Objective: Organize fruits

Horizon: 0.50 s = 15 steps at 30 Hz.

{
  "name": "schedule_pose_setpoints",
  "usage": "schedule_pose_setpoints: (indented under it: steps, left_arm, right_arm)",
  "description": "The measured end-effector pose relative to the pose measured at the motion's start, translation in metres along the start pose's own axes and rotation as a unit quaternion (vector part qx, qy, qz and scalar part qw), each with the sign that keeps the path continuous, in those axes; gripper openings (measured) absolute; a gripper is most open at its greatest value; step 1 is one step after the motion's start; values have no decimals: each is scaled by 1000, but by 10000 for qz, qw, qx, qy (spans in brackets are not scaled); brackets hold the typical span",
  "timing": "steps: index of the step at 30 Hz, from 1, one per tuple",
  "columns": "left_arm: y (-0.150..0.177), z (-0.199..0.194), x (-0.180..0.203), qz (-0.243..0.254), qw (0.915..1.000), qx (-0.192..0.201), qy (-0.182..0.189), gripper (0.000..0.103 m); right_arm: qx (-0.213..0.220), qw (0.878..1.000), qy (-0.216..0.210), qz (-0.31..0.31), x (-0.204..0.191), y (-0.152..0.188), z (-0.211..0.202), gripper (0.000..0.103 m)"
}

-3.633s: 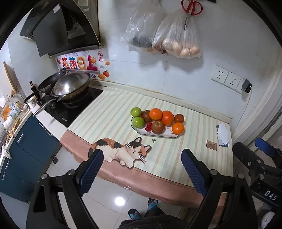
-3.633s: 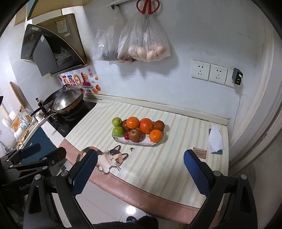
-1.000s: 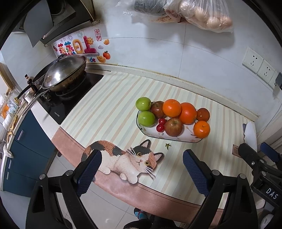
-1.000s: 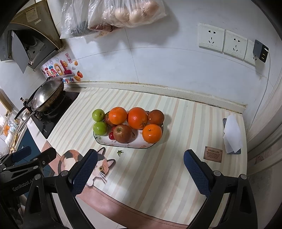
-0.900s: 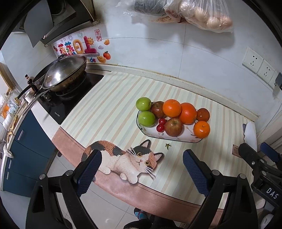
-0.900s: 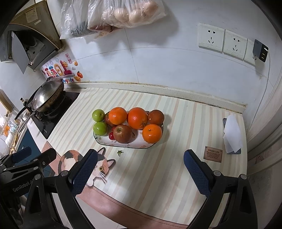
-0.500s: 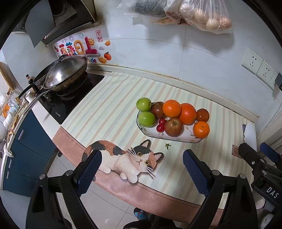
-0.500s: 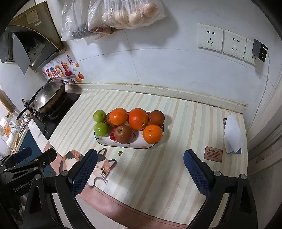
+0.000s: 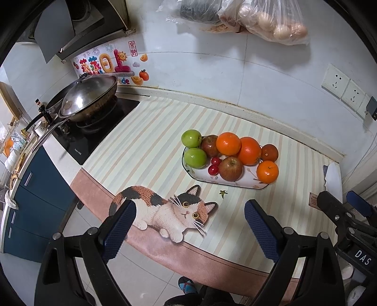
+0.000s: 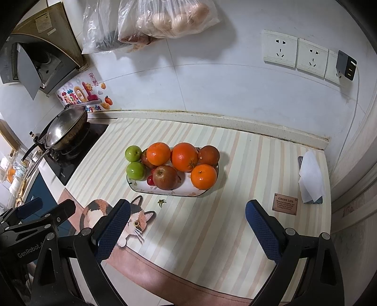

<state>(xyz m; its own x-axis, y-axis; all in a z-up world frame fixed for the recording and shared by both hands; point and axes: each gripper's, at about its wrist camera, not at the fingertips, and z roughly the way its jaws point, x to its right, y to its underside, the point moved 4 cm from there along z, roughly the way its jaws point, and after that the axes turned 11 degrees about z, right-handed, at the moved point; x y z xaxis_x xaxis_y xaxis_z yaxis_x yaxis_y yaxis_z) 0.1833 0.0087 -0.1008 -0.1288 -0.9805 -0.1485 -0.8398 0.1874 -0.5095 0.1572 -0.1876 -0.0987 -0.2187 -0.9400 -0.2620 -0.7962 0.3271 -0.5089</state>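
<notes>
A white patterned plate [image 9: 249,182] [image 10: 188,190] sits mid-counter on a striped mat, piled with fruit: two green apples [image 9: 195,157] [image 10: 135,171], a red apple [image 9: 231,168] [image 10: 165,177], several oranges [image 9: 249,150] [image 10: 184,156] and small red cherry tomatoes [image 9: 213,169]. My left gripper [image 9: 189,226] is open and empty, over the counter's front edge, well short of the plate. My right gripper [image 10: 187,226] is open and empty, also short of the plate. A tiny green stem [image 9: 223,193] [image 10: 161,202] lies on the mat before the plate.
A lidded wok [image 9: 87,98] [image 10: 64,128] sits on a black cooktop at left. Bags [image 10: 165,18] hang on the wall above. A white tissue [image 10: 311,176] and a small brown card [image 10: 285,203] lie at the right. A cat picture [image 9: 165,211] decorates the mat's front.
Both grippers have come closer to the counter and lower since the earliest frames; over the last second they barely moved. The fruit has not moved.
</notes>
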Motion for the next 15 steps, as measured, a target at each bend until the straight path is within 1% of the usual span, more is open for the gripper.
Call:
schedule_pose_setpoints:
  steps: [15]
  left_arm:
    - [-1,-13,6,60,9999,87,3,94]
  right_arm:
    - [44,10000,13,27,6,4,-8,100]
